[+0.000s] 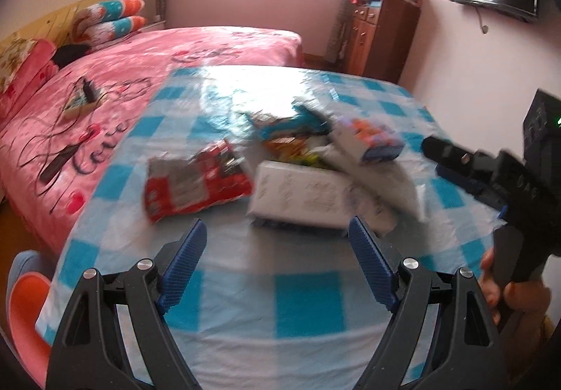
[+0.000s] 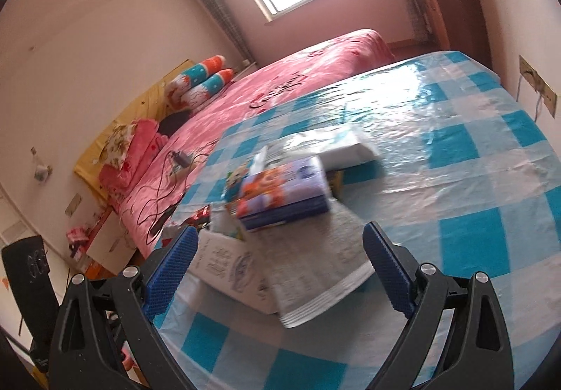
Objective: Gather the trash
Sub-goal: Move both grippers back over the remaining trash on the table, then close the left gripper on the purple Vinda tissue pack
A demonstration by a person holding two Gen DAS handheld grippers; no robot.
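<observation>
Both tools approach a heap of trash on a table [image 1: 308, 302] covered with a blue-and-white checked cloth. The left hand-held gripper [image 1: 277, 250] has its jaws apart and empty, near the red wrapper [image 1: 196, 185] and the white packet [image 1: 301, 197]. The right hand-held gripper [image 2: 280, 260] is likewise apart and empty, its jaws framing a grey-white pouch [image 2: 315, 271] beneath a purple box [image 2: 284, 193]. Likely risks: the packets overlap, so closing on one could drag or tip its neighbours; flat, glossy wrappers may slip from the pads; and the loose cloth could be pinched along with a wrapper. The left view alone shows the red wrapper fully, the other tool and the person's hand [image 1: 505, 288] holding it at far right. The right view alone shows the stacking of box on pouch. The pink bed [image 2: 280, 88] lies beyond.
</observation>
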